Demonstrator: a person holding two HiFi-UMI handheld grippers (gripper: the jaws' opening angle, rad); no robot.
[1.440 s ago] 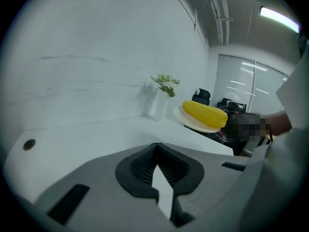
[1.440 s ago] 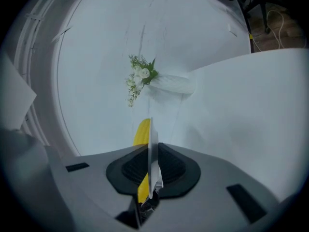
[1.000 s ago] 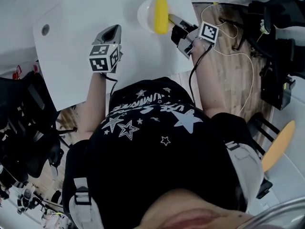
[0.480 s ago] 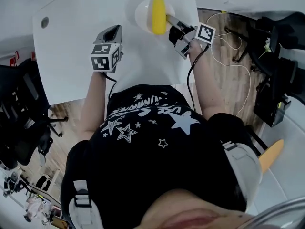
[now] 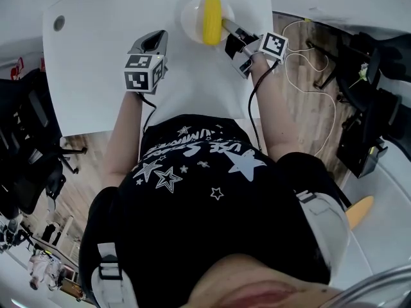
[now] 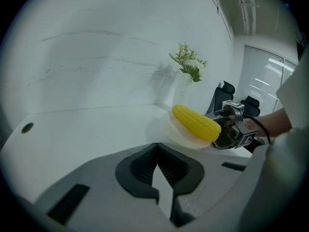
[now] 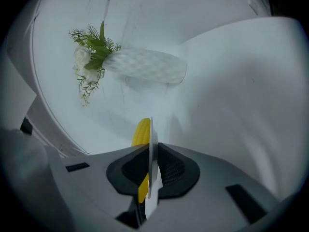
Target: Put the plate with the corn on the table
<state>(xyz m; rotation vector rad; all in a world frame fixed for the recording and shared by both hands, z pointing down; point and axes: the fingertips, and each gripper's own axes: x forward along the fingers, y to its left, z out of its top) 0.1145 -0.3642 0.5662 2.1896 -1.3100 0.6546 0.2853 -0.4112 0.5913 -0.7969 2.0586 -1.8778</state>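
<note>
A white plate (image 5: 189, 15) carries a yellow corn cob (image 5: 212, 19) over the far right part of the white table (image 5: 96, 56). My right gripper (image 5: 230, 29) is shut on the plate's near rim. In the right gripper view the plate (image 7: 153, 149) runs edge-on between the jaws of that gripper (image 7: 150, 178), with the corn (image 7: 141, 132) on its left side. The left gripper view shows the plate (image 6: 178, 135) and corn (image 6: 195, 122) just over the tabletop, a shadow under them. My left gripper (image 5: 153, 42) rests left of the plate, shut and empty.
A white vase with flowers (image 7: 145, 65) stands on the table beyond the plate. The table's right edge (image 5: 264, 18) lies close to the plate. A round cable hole (image 5: 59, 23) is at the far left. Cables (image 5: 308, 50) lie on the wooden floor; black chairs (image 5: 26, 140) stand left.
My right gripper and the plate with the corn have shifted a little to the left and farther over the table. The left gripper has barely moved.
</note>
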